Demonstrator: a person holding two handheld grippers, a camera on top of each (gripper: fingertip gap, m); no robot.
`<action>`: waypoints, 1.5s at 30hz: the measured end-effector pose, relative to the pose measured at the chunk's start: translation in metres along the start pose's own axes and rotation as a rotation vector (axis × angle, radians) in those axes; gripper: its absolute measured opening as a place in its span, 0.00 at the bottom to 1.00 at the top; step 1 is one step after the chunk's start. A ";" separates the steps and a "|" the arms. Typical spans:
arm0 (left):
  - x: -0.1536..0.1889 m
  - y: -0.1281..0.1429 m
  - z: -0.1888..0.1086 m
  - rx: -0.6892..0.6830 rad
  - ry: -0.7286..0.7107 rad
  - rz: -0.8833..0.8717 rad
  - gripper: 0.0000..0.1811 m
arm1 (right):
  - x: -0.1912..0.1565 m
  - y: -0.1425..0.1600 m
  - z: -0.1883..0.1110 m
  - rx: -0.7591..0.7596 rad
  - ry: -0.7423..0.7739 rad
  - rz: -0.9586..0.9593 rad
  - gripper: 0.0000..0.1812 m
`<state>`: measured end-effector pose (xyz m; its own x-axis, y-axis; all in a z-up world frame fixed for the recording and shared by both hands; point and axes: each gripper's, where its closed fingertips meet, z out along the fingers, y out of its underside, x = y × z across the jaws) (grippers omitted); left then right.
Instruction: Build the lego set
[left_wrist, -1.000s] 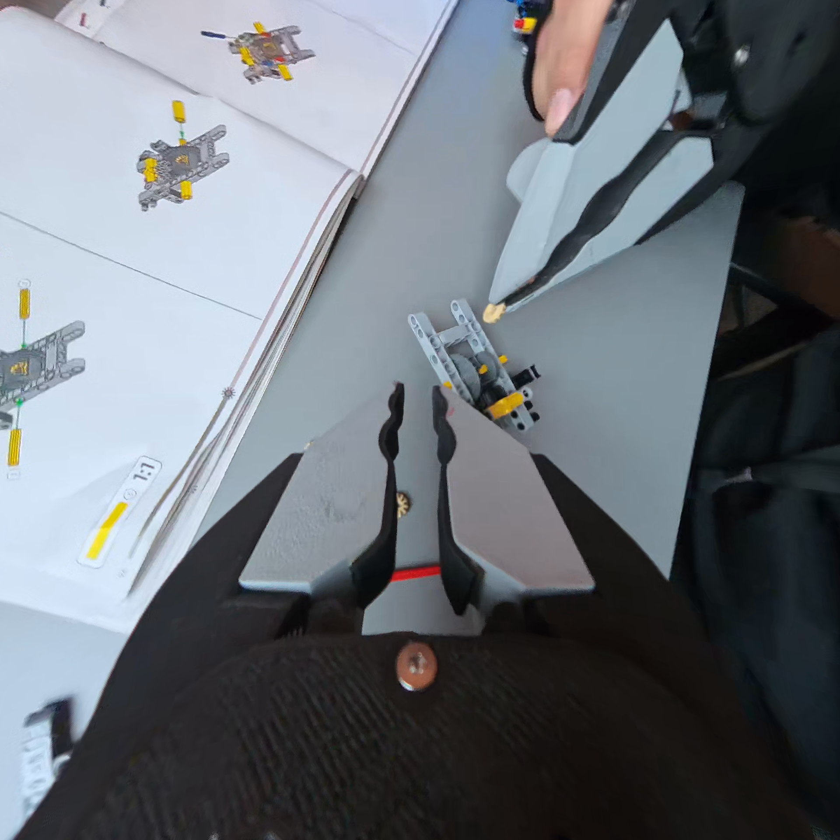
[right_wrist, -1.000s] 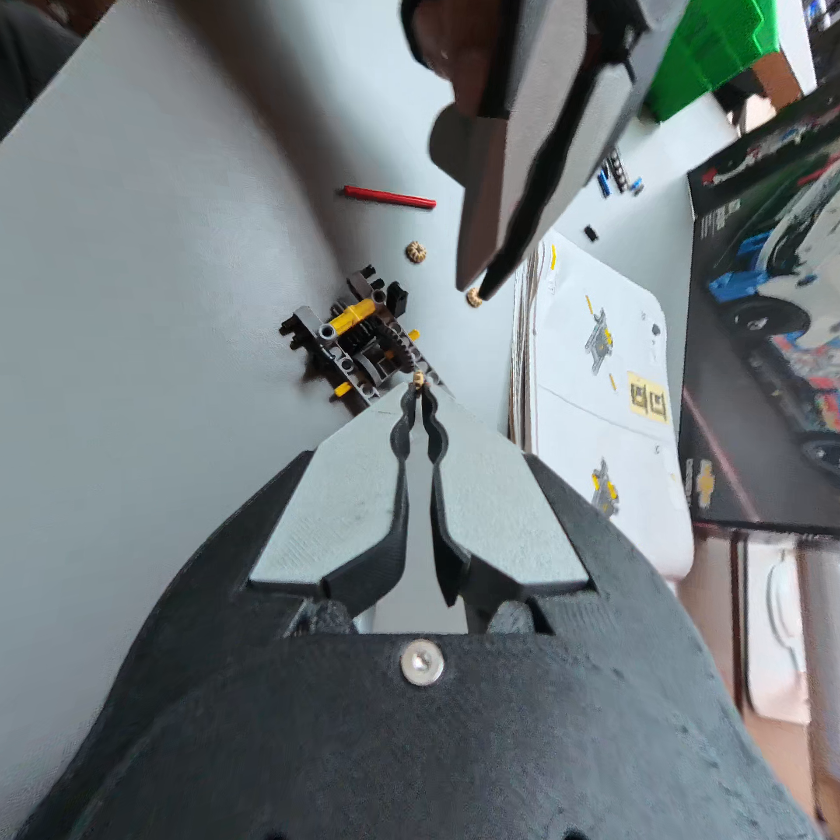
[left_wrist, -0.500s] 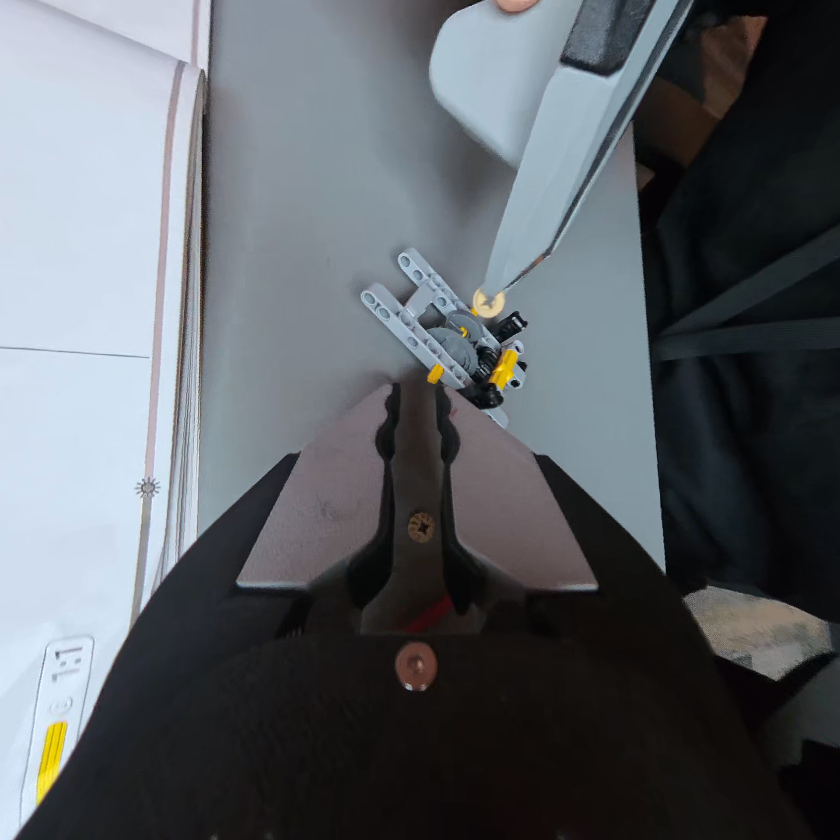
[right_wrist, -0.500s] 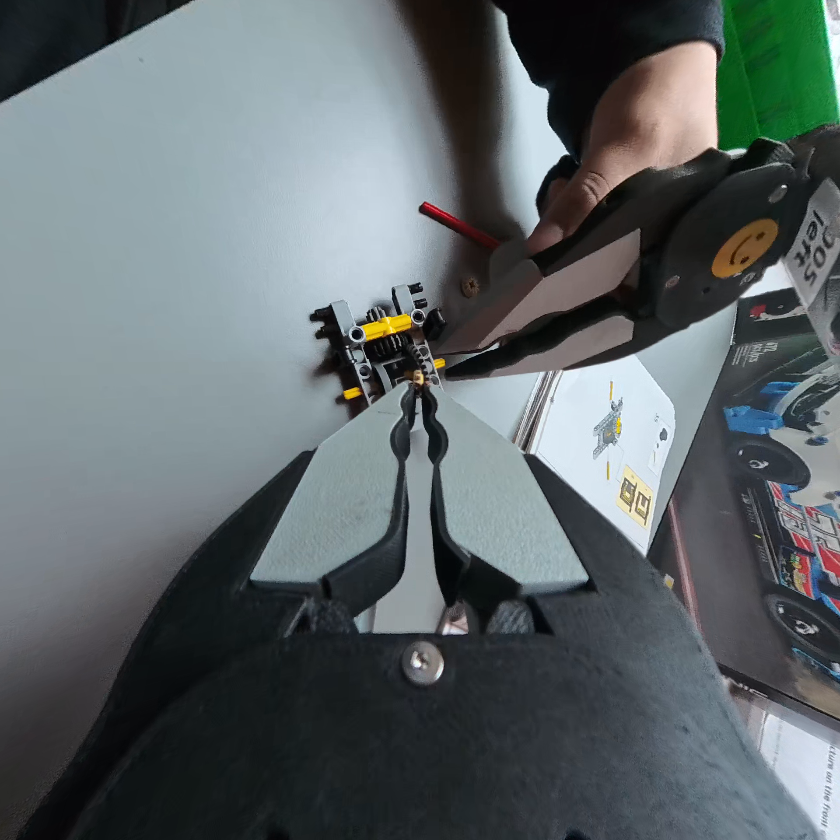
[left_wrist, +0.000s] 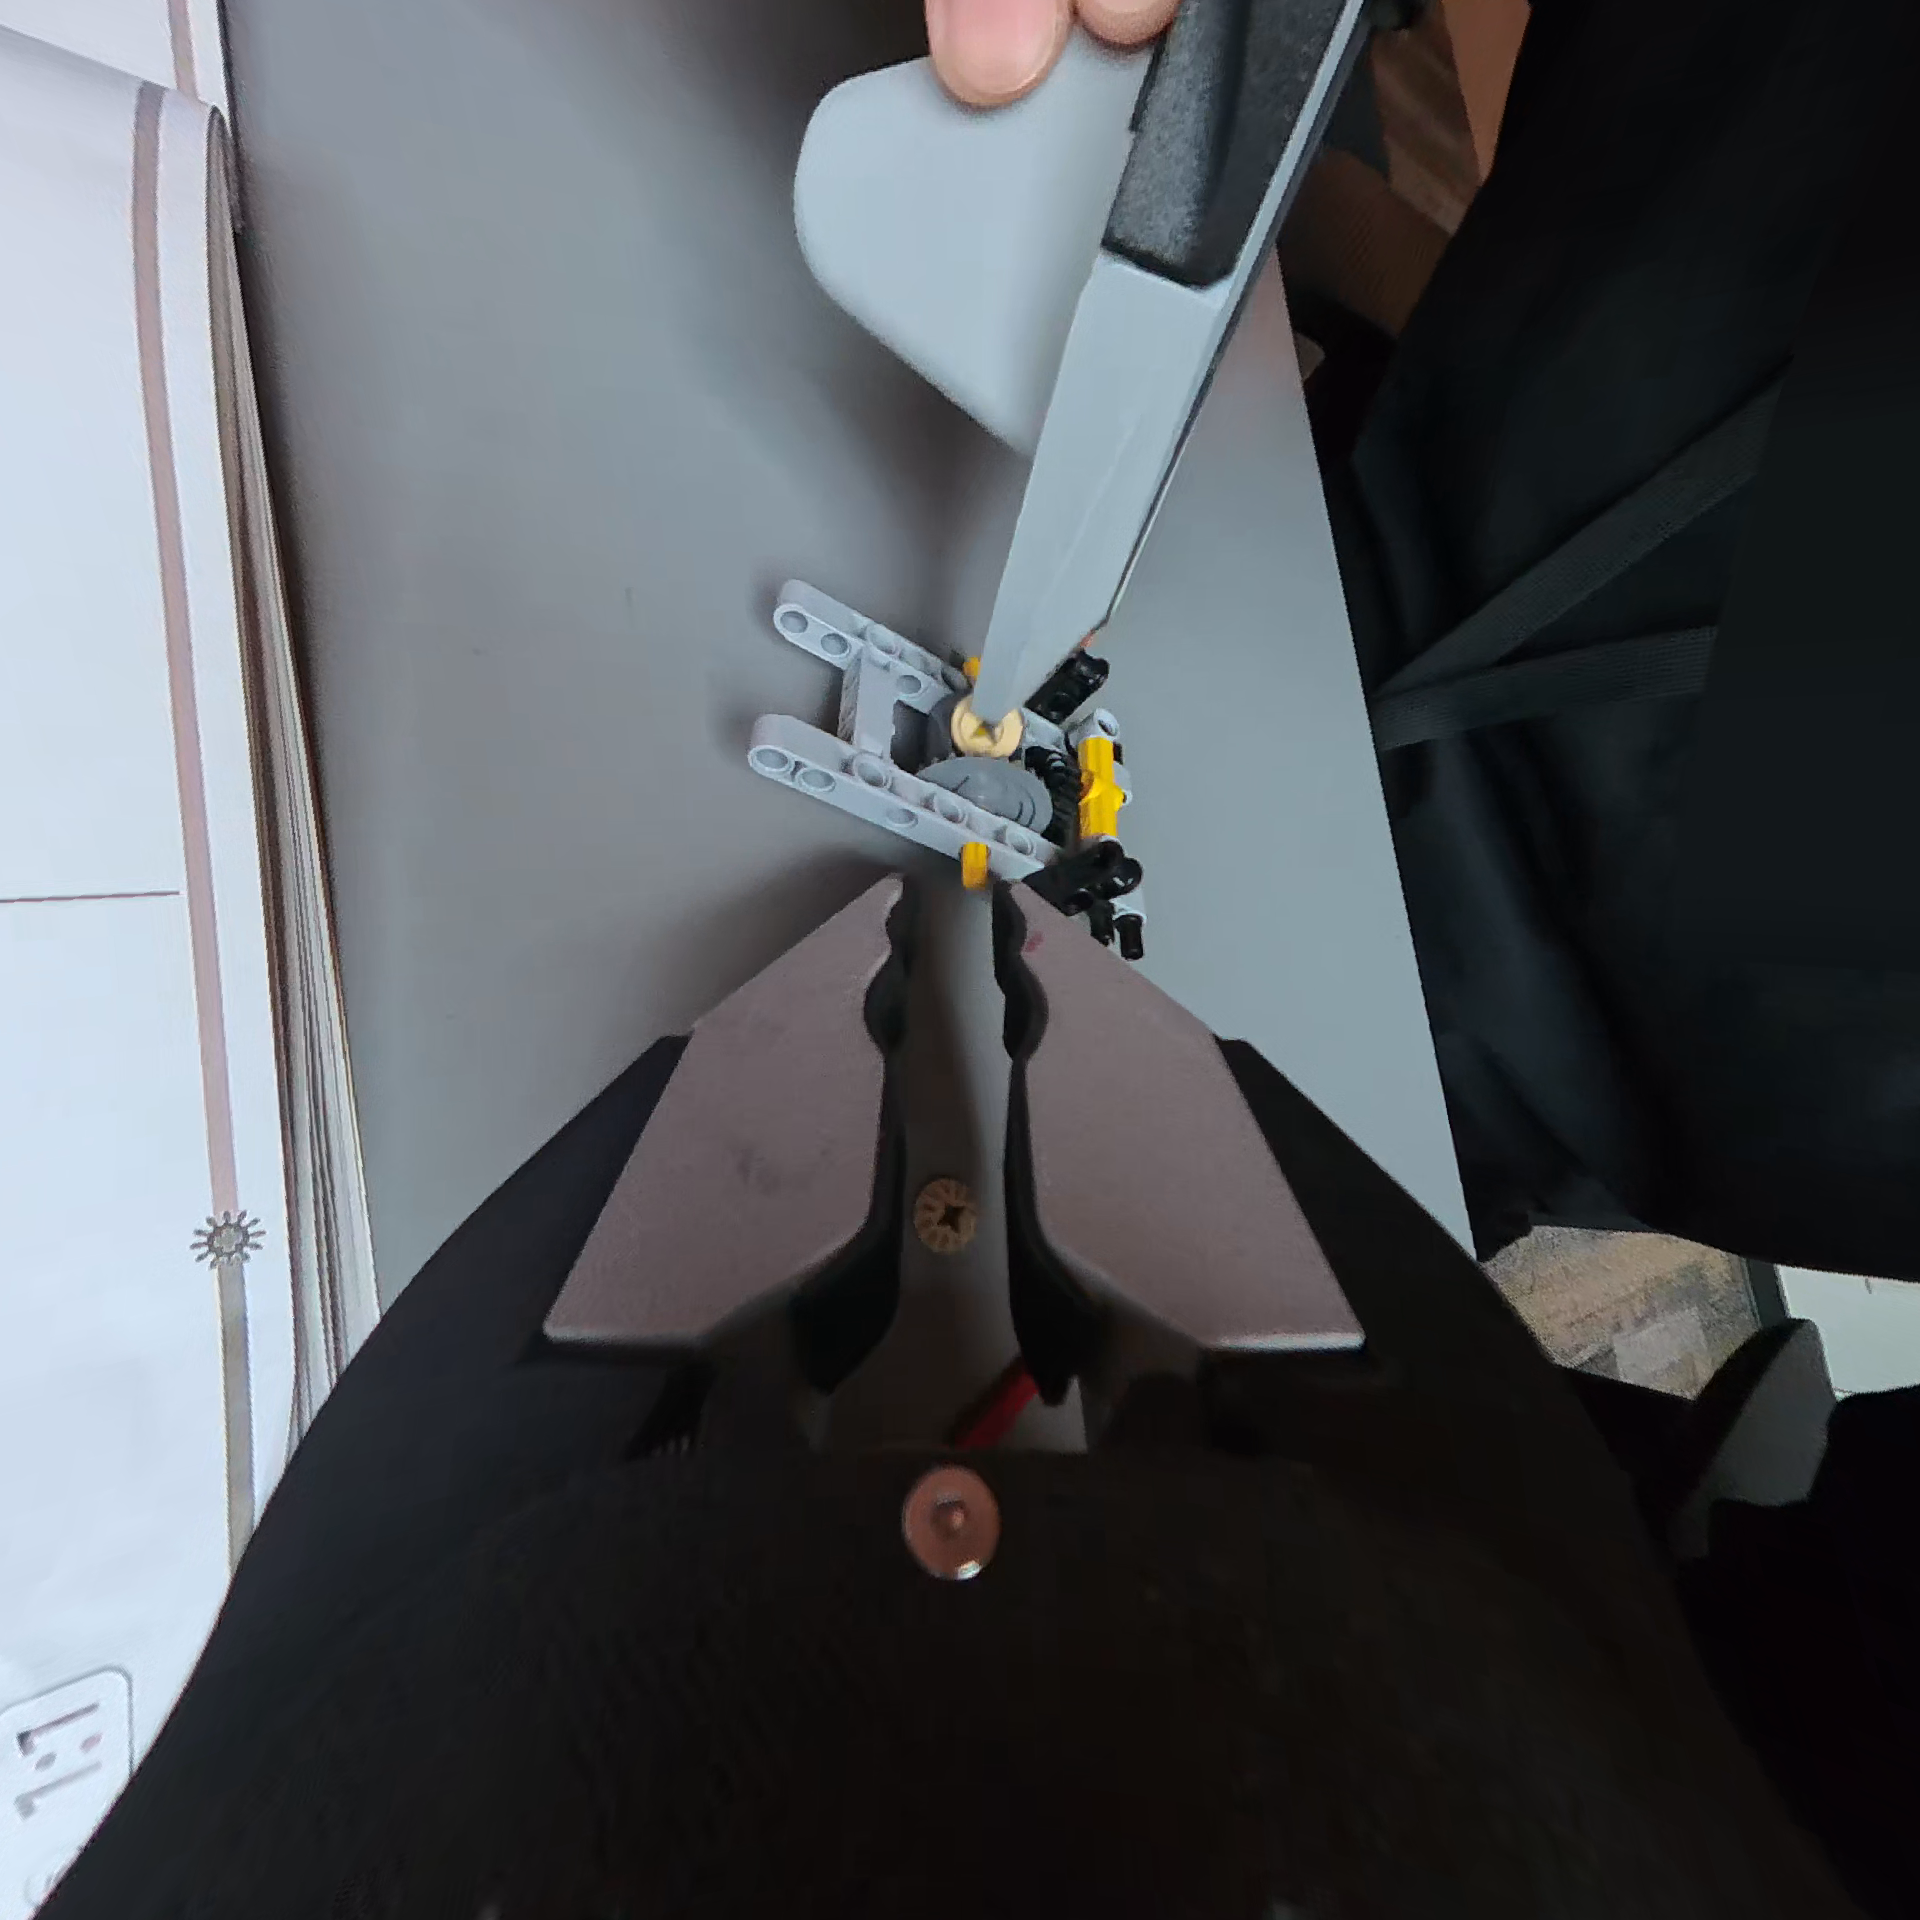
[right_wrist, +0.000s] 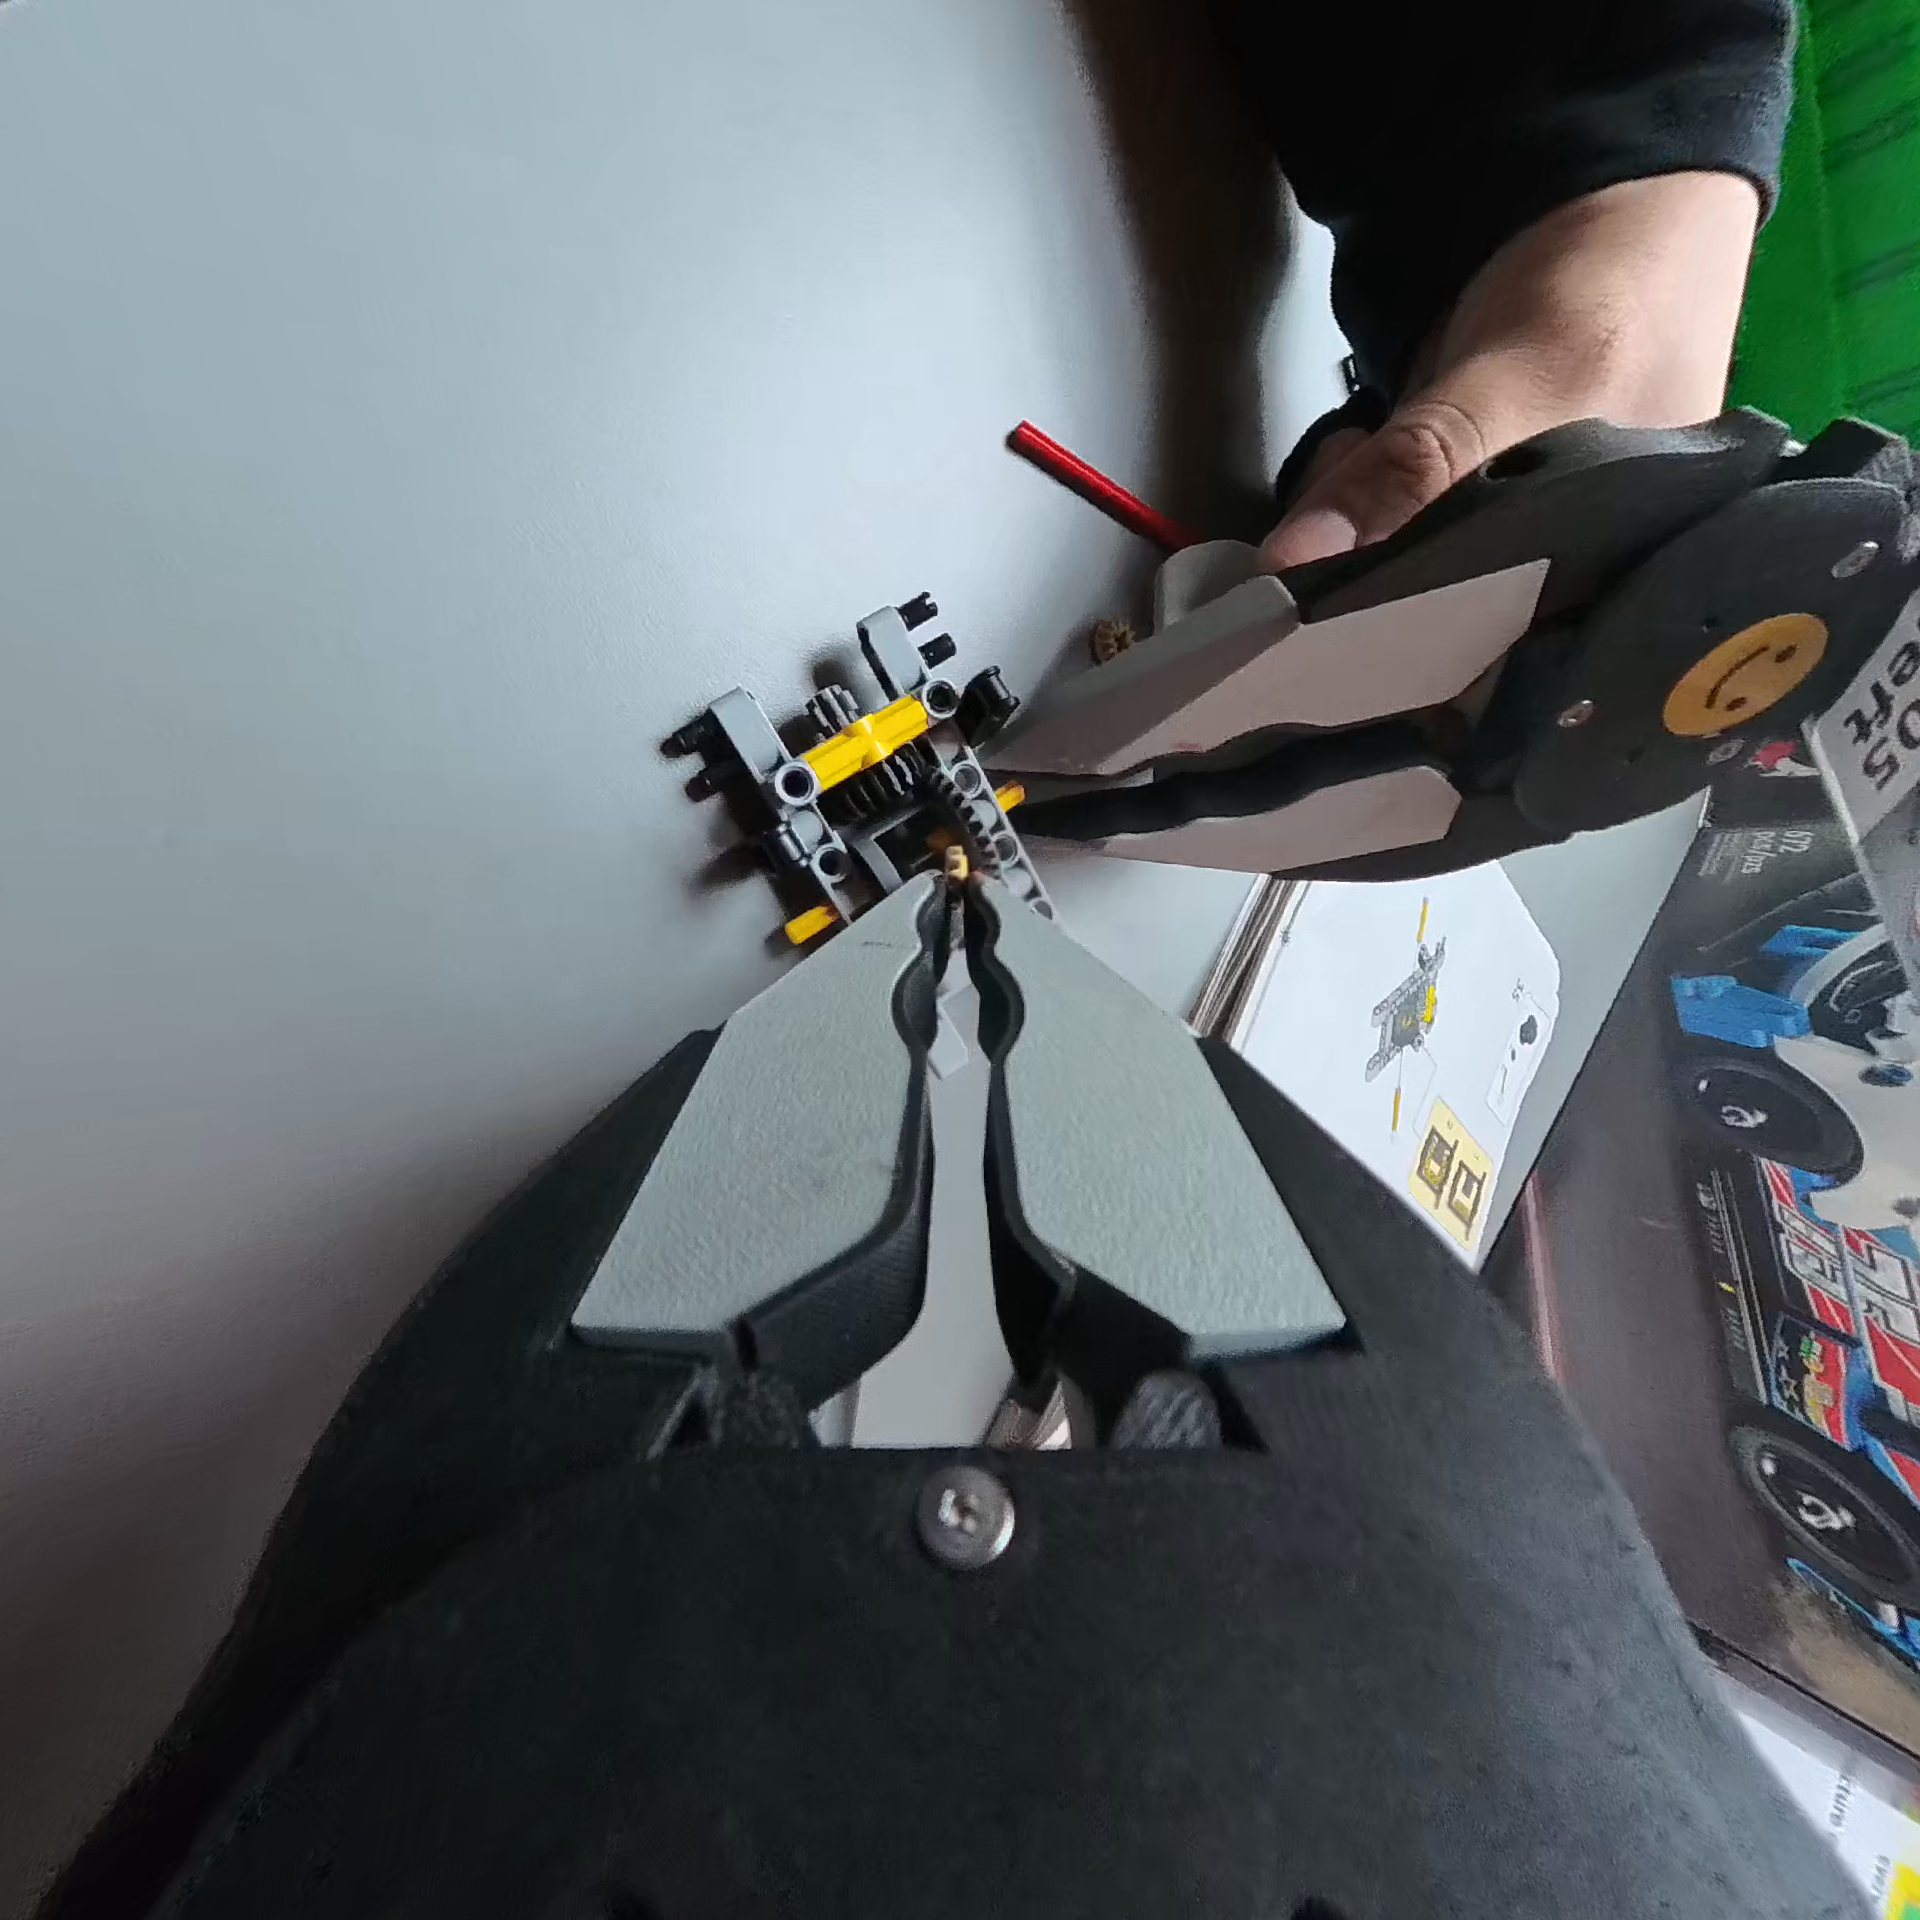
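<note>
A small grey Lego assembly (left_wrist: 883, 800) with black gears and yellow pins lies on the grey table; it also shows in the right wrist view (right_wrist: 883, 769). My right gripper (right_wrist: 956, 883) is shut on a small tan gear (right_wrist: 956, 860) and holds it against the middle of the assembly. In the left wrist view this gripper (left_wrist: 992, 707) comes down from above with the tan gear (left_wrist: 985, 729) at its tip. My left gripper (left_wrist: 951, 904) is slightly open and empty, its tips just at the assembly's near edge by a yellow pin (left_wrist: 974, 868). It shows from the side in the right wrist view (right_wrist: 1008, 795).
A second tan gear (left_wrist: 945, 1216) and a red axle (right_wrist: 1091, 488) lie loose on the table. The open instruction booklet (left_wrist: 104, 623) lies to the left. The set's box (right_wrist: 1766, 1195) lies beyond the booklet. The table edge (left_wrist: 1351, 727) runs close to the assembly. Only a small space, under 4 cm, lies between the two pairs of fingers.
My right gripper has carried the tan gear from beside the assembly down onto its middle. My left gripper has swung round and moved up to the assembly's edge.
</note>
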<state>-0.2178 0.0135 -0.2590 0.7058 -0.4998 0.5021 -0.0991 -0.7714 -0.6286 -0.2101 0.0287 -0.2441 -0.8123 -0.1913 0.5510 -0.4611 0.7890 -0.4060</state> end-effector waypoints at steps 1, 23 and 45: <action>0.001 -0.001 0.000 0.008 0.009 -0.001 0.06 | 0.000 0.000 0.000 0.001 -0.004 0.003 0.00; -0.003 -0.010 0.003 -0.001 0.045 0.062 0.01 | -0.007 -0.003 0.001 -0.019 -0.071 -0.067 0.00; -0.007 -0.011 0.008 -0.010 0.010 0.081 0.01 | -0.007 -0.005 -0.001 0.028 -0.277 0.197 0.00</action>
<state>-0.2162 0.0280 -0.2602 0.6880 -0.5646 0.4559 -0.1624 -0.7321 -0.6615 -0.2021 0.0262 -0.2453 -0.9510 -0.1911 0.2429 -0.2923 0.8112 -0.5065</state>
